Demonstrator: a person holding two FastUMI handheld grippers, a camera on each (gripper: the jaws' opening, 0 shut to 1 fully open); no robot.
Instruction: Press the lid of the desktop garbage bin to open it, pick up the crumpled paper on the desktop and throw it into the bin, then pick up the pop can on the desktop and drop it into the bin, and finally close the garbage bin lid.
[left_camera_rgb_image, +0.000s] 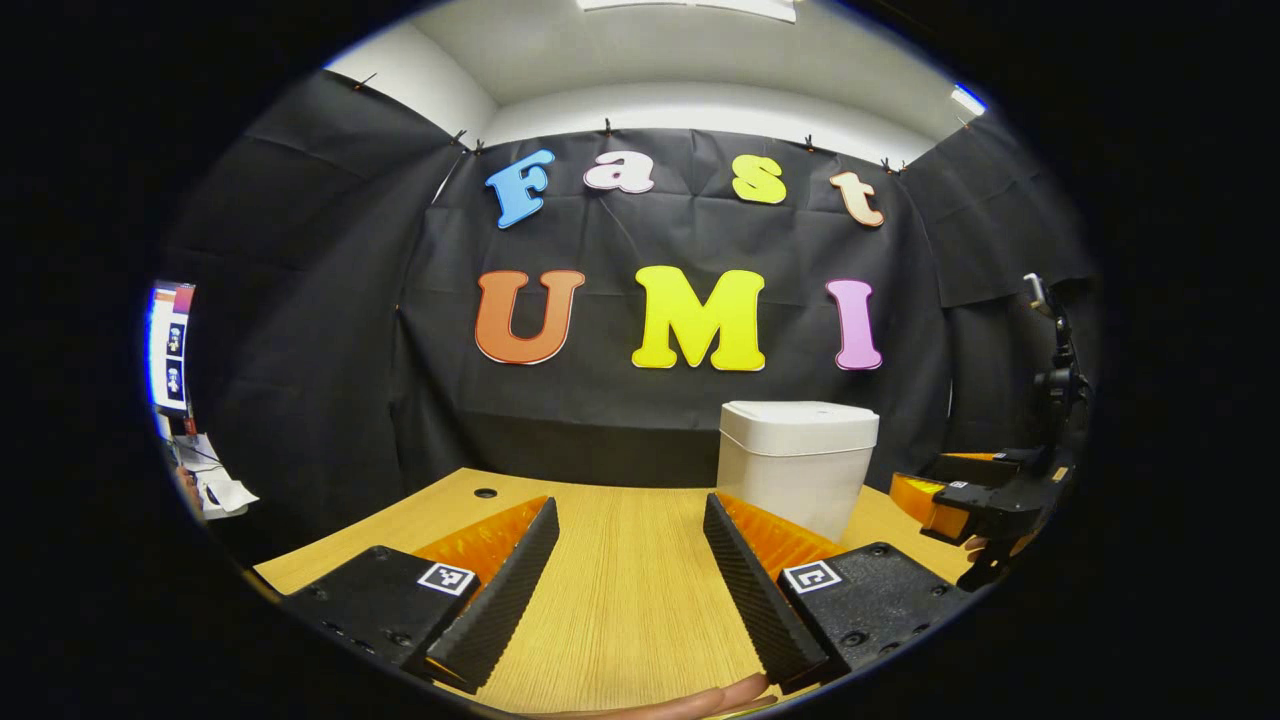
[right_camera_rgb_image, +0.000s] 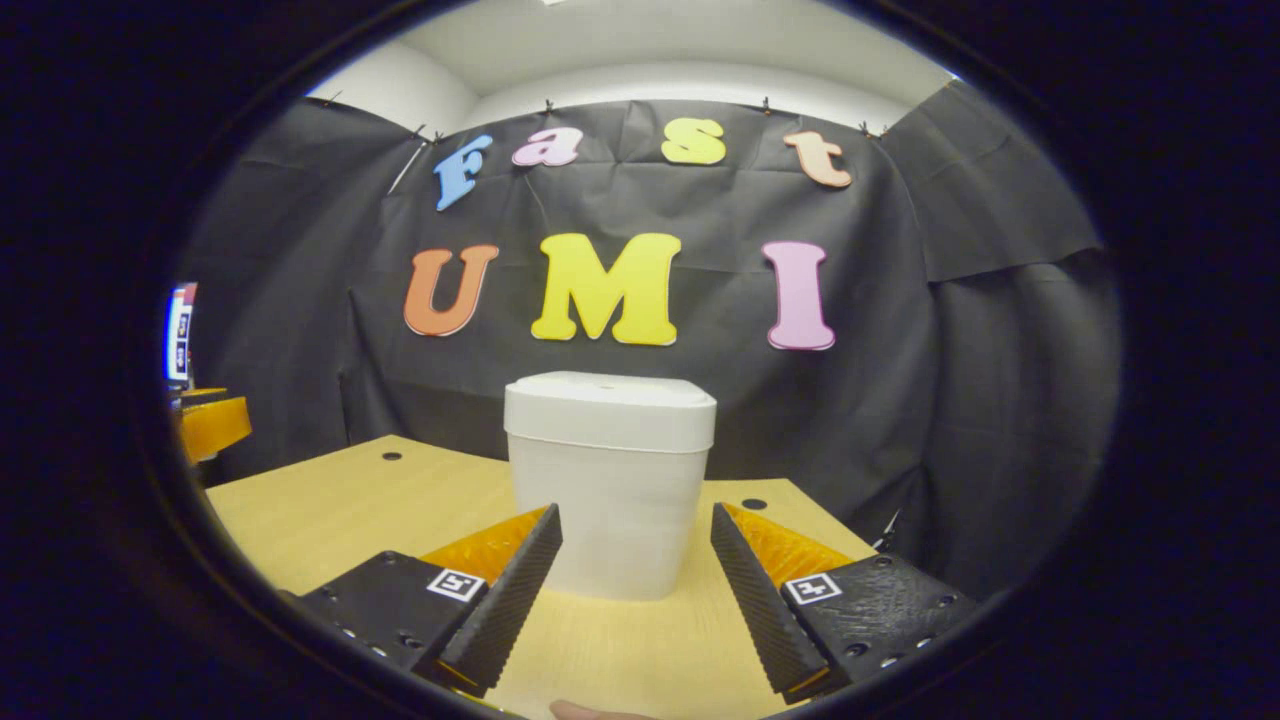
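Note:
A white garbage bin (right_camera_rgb_image: 610, 480) with its lid (right_camera_rgb_image: 610, 403) down stands on the wooden table (right_camera_rgb_image: 330, 510), straight ahead of my right gripper (right_camera_rgb_image: 635, 525). That gripper is open, its fingers a short way in front of the bin with nothing between them. In the left gripper view the same bin (left_camera_rgb_image: 795, 460) stands ahead and to the right, lid (left_camera_rgb_image: 800, 422) closed. My left gripper (left_camera_rgb_image: 630, 515) is open over bare table (left_camera_rgb_image: 625, 590), empty. The right gripper (left_camera_rgb_image: 975, 500) appears at the right edge of the left gripper view, beside the bin.
The table has cable holes (left_camera_rgb_image: 486, 493) (right_camera_rgb_image: 753, 504) near its far edge. A black cloth wall closes the back and sides. A screen (left_camera_rgb_image: 170, 345) glows at the far left. A fingertip (left_camera_rgb_image: 690, 703) shows at the bottom edge. The left gripper (right_camera_rgb_image: 210, 420) peeks in at left.

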